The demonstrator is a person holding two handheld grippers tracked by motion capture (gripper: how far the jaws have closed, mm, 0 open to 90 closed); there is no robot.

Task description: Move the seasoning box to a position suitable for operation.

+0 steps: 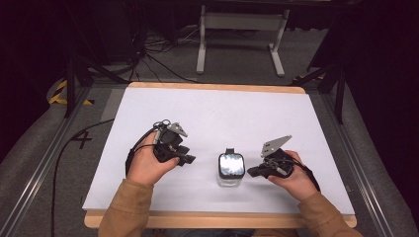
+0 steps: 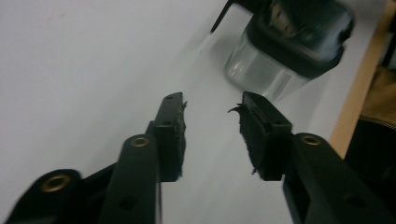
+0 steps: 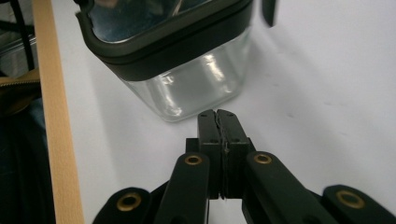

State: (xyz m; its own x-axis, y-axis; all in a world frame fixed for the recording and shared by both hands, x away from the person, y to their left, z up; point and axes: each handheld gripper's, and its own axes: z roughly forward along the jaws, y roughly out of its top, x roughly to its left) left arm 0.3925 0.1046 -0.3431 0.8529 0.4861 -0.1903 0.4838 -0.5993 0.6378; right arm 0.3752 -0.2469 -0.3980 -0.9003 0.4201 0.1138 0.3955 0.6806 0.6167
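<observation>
Two grippers flank my clear jar (black lid on), which stands near the front edge of the white table. Left gripper has its jaws parted, holding nothing; right gripper has its jaws pressed together, empty, just beside the jar.

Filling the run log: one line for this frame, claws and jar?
left claw: open, empty | right claw: shut, empty | clear jar: upright between claws, black lid on, untouched | white table

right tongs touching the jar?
Apart. The right gripper view shows white table between the shut right tongs and the glass jar.
</observation>
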